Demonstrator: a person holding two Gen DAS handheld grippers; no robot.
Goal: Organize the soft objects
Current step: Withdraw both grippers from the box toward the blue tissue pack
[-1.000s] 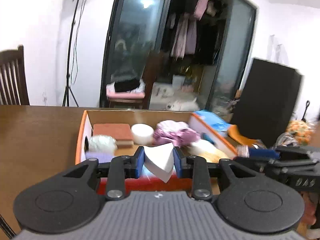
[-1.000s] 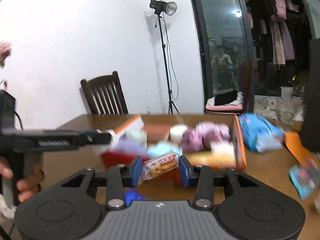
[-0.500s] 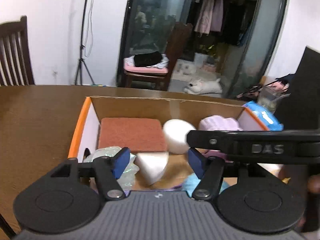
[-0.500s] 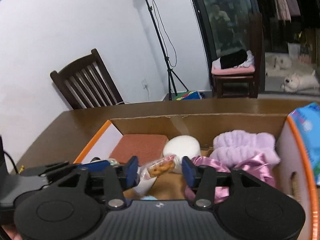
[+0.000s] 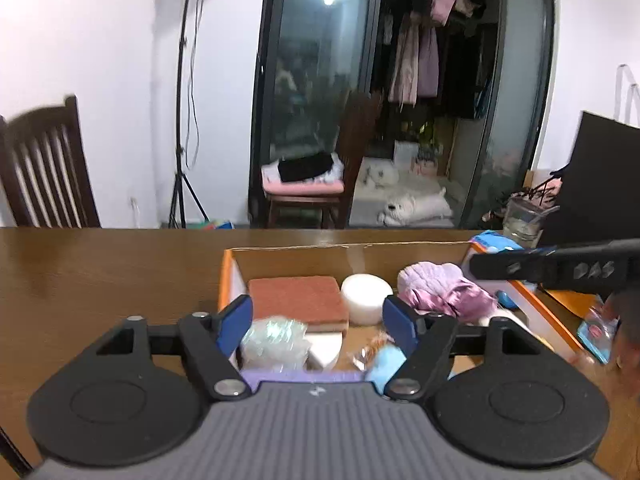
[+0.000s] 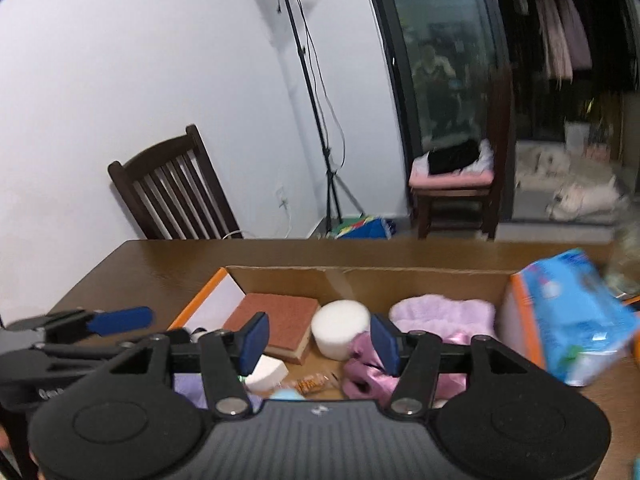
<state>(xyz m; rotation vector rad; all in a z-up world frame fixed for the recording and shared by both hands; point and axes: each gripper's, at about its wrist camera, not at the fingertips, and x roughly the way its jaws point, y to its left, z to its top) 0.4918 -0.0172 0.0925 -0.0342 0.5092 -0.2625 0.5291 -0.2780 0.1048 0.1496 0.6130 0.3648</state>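
Note:
An open cardboard box (image 5: 304, 254) with orange edges sits on the wooden table. In it lie a rust-brown sponge (image 5: 298, 304), a white round sponge (image 5: 366, 298), purple cloth (image 5: 444, 290), a white wedge sponge (image 5: 326, 350), a clear crinkled bag (image 5: 274, 342) and a snack packet (image 6: 314, 382). My left gripper (image 5: 316, 326) is open and empty above the box's near end. My right gripper (image 6: 320, 340) is open and empty over the box; the wedge sponge (image 6: 266, 372) and packet lie below it.
A blue tissue pack (image 6: 572, 316) leans at the box's right end. The right gripper's arm (image 5: 560, 270) crosses the left wrist view at right. A blue packet (image 5: 596, 330) lies on the table at right. A wooden chair (image 6: 172, 190) stands behind the table.
My left gripper opened and dropped the white wedge sponge into the box. My right gripper opened and let the snack packet fall into the box. Both pulled back a little.

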